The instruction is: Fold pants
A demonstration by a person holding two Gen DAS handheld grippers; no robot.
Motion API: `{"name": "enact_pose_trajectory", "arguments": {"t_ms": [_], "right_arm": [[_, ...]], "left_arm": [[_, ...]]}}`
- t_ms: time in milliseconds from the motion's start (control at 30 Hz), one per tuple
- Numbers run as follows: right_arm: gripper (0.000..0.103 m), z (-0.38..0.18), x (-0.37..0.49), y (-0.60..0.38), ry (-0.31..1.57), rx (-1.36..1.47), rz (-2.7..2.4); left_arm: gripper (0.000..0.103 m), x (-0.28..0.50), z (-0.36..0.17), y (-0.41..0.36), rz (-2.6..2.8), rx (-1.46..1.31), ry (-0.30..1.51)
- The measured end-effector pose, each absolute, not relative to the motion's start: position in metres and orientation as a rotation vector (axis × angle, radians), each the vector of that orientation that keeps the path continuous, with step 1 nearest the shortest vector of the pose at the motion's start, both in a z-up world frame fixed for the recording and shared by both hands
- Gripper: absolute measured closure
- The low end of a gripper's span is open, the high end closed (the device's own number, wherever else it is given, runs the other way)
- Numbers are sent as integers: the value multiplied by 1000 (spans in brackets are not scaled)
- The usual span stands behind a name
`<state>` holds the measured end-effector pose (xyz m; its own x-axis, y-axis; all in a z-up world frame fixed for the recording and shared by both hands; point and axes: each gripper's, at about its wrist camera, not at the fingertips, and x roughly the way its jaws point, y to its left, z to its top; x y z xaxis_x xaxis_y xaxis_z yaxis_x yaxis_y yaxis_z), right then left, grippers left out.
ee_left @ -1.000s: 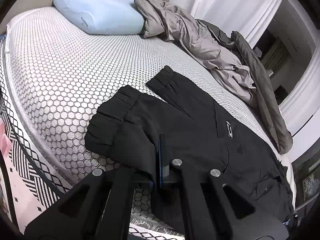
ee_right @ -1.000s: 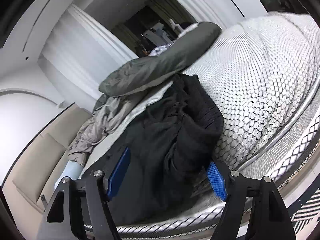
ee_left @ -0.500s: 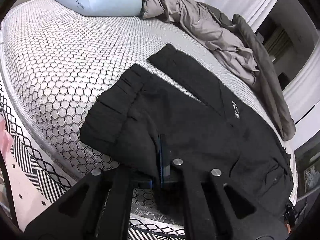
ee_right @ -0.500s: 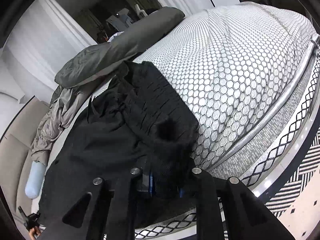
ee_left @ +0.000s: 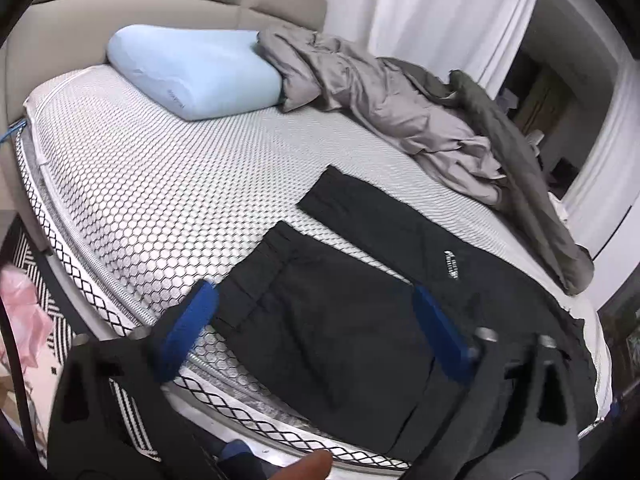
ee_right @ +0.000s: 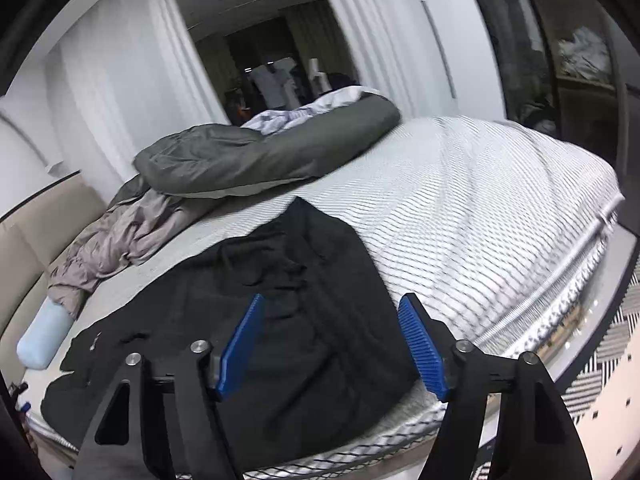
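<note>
With both our left tongs (ee_left: 316, 328) and right tongs (ee_right: 332, 344) opening and empty above the soft, limp black fabric pants (ee_left: 360, 320) spread on the honeycomb-patterned white bed (ee_left: 160, 184), we'd pinch cuffs or waistband.

Pants print: a small white logo on the black pants (ee_left: 451, 265), too small to read.
Pillow print: faint grey lettering on the light blue pillow (ee_left: 176, 96), not legible.

Matt black cloth pants (ee_left: 344, 320) lie on a white hexagon-textured mattress (ee_left: 160, 184) beside a crumpled, faintly glossy grey sheet (ee_left: 384, 96).
</note>
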<state>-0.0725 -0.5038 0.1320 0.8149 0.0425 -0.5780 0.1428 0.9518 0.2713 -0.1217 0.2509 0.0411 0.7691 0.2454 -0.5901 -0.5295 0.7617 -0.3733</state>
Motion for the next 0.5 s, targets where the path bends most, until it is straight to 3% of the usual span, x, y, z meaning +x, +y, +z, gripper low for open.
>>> {"name": "enact_pose_trajectory", "arguments": {"t_ms": [233, 500], "right_arm": [[31, 151, 3, -481, 700, 302, 110], [31, 101, 150, -482, 871, 342, 134]], "left_arm": [[1, -88, 47, 229, 358, -557, 538], [1, 22, 21, 198, 241, -587, 643]]}}
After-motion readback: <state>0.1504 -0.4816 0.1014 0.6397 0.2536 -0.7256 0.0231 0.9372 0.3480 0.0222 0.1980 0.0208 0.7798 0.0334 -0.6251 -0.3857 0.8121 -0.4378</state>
